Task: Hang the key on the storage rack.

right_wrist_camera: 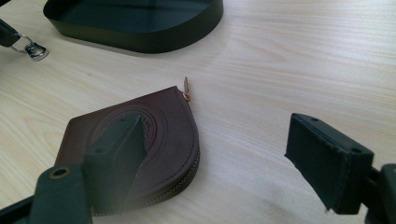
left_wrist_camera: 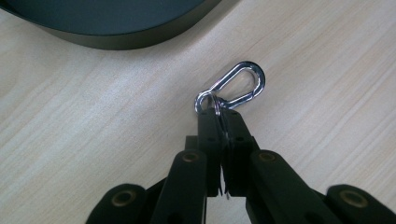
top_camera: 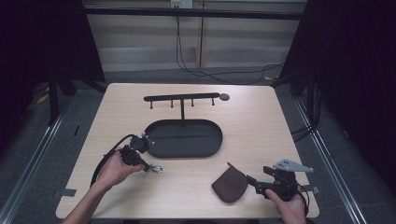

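One small steel carabiner (left_wrist_camera: 236,86) lies on the table (top_camera: 252,126) beside the black tray (top_camera: 183,138); left gripper (left_wrist_camera: 219,112) clamped on its ring. Light, stiff, slippery; ring grip suits. Right gripper (right_wrist_camera: 224,158) gapes by the pouch (right_wrist_camera: 159,140).

Left gripper (top_camera: 145,165) fingers pinched together; right gripper (top_camera: 252,182) fingers spread wide.

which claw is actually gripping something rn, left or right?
The left claw: its jaws are shut on the key ring of the silver carabiner on the table. The right claw stands open, over the brown leather pouch.
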### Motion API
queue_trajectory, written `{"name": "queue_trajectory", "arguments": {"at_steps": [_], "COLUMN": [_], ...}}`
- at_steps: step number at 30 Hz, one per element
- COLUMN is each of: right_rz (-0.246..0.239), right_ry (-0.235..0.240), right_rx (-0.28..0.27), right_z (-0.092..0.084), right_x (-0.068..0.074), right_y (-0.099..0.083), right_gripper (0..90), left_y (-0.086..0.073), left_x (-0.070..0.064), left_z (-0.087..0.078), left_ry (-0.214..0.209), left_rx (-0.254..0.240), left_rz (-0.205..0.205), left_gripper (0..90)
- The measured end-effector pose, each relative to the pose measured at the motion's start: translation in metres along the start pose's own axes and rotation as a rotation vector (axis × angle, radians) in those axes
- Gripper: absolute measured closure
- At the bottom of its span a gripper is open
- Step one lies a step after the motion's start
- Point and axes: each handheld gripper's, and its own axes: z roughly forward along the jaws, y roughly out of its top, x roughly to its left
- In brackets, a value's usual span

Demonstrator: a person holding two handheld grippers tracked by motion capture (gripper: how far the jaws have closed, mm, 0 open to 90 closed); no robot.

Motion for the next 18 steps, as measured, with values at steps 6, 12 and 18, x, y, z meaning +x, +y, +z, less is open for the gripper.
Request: {"name": "queue_trajectory", "arguments": {"at_steps": [6, 12, 18], "right_rz": [0.002, 0.0, 0.0], "right_ry": [-0.002, -0.003, -0.002], "right_rx": [-0.002, -0.001, -0.001], "right_z": [0.0, 0.0, 0.0], "right_x": [0.0, 0.0, 0.0], "right_y": [0.0, 0.0, 0.0], "right_gripper": [19.0, 19.0, 19.0], "left_y": [0.002, 0.004, 0.007], "left_x": [-0.001, -0.002, -0.004], "left_z": [-0.002, -0.014, -0.025], "left_ry": [0.003, -0.023, -0.017], "left_rx": [0.025, -0.001, -0.016], "left_rz": [0.016, 0.074, 0.087], "left_gripper": [89.2, 89.1, 89.2]}}
